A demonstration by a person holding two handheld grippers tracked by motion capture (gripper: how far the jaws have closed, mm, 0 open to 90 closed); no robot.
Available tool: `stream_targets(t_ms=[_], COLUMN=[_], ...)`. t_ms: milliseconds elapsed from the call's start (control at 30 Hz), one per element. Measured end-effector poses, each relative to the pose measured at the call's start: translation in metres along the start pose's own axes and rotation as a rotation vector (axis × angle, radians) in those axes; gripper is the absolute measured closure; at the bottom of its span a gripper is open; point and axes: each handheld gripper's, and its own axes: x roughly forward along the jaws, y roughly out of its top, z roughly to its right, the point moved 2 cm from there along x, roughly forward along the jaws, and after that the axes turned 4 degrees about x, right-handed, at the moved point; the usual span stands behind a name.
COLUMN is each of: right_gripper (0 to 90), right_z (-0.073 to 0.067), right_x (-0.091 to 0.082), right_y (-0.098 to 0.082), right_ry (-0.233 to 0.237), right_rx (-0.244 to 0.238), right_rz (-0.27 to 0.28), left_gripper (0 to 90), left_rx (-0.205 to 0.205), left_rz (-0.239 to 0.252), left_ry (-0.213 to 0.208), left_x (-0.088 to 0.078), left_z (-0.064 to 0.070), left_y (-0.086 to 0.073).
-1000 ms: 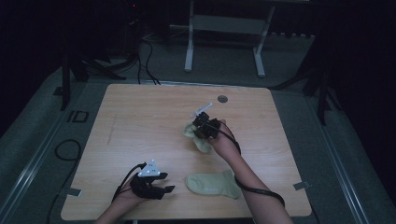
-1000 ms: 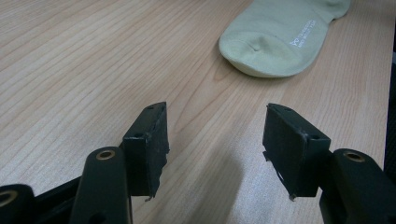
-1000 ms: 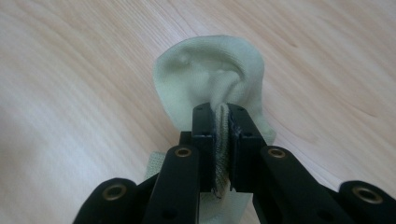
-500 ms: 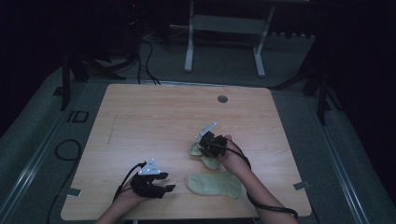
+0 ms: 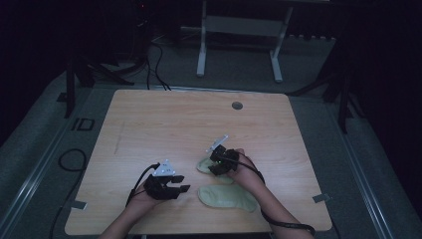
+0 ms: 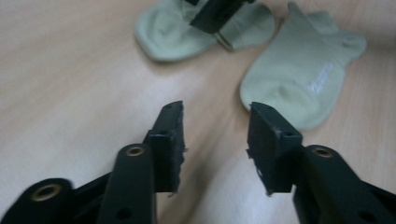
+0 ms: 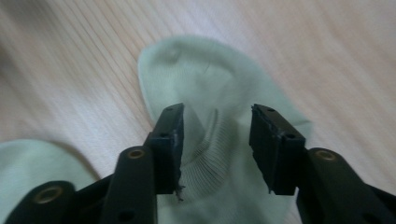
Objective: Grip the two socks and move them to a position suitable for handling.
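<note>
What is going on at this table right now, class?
A person holds a gripper in each hand over a wooden table with two pale green socks. The right gripper has just been opening over the farther sock, which lies between its jaws, apparently let go. The left gripper, jaws apart and just closing a little, holds nothing and points toward the nearer sock.

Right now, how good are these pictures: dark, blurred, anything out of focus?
High view: dim, room nearly black beyond the table, both socks small but readable. Left gripper view: bright, near sock fairly sharp, far sock softer, left tongs sharp. Right gripper view: wood grain streaked with blur, sock soft, right tongs sharp.
</note>
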Motion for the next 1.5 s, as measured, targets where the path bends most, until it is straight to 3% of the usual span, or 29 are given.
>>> stream_targets(t_ms=[133, 200, 300, 400, 467, 533, 667, 733, 867, 1033, 1200, 1300, 1500], right_gripper=[54.0, 56.3, 61.3, 63.5, 63.5, 62.1, 59.5, 63.6, 78.1, 81.6, 81.6, 81.0, 78.2], right_z=[0.006, 0.008, 0.006, 0.002, 0.002, 0.0, -0.006, -0.007, -0.005, 0.001, 0.017, 0.035, 0.063], right_x=[-0.025, -0.032, -0.036, -0.032, -0.027, -0.021, -0.008, -0.003, 0.0, -0.01, -0.029, -0.041, -0.046], right_y=[0.001, -0.001, -0.004, -0.008, -0.01, -0.011, -0.014, -0.016, -0.018, -0.018, -0.022, -0.028, -0.041], right_ry=[0.003, -0.005, -0.004, 0.004, 0.007, 0.015, 0.011, 0.008, 0.007, 0.026, 0.0, -0.023, -0.065], right_rx=[0.043, 0.045, 0.066, 0.077, 0.098, 0.101, 0.072, 0.055, 0.07, 0.107, 0.143, 0.193, 0.258], right_rz=[0.05, 0.048, 0.057, 0.06, 0.063, 0.056, 0.02, 0.001, -0.005, 0.013, 0.055, 0.074, 0.068], left_gripper=[65.0, 72.1, 86.3, 88.9, 89.0, 89.0, 88.8, 88.9, 89.0, 89.1, 89.1, 89.1, 89.1], left_rx=[0.052, 0.083, 0.105, 0.111, 0.107, 0.129, 0.133, 0.104, 0.125, 0.113, 0.134, 0.149, 0.161], left_rz=[0.001, 0.002, -0.01, -0.029, -0.054, -0.101, -0.178, -0.155, -0.163, -0.143, -0.143, -0.147, -0.152], left_ry=[0.043, 0.071, 0.098, 0.103, 0.09, 0.099, 0.116, 0.106, 0.111, 0.108, 0.116, 0.119, 0.121], left_x=[0.006, 0.01, 0.022, 0.039, 0.051, 0.063, 0.081, 0.082, 0.081, 0.081, 0.081, 0.081, 0.082], left_z=[-0.004, -0.007, -0.013, -0.017, -0.018, -0.018, -0.023, -0.025, -0.025, -0.026, -0.025, -0.025, -0.025], left_y=[0.02, 0.031, 0.046, 0.056, 0.058, 0.058, 0.052, 0.051, 0.05, 0.048, 0.048, 0.048, 0.049])
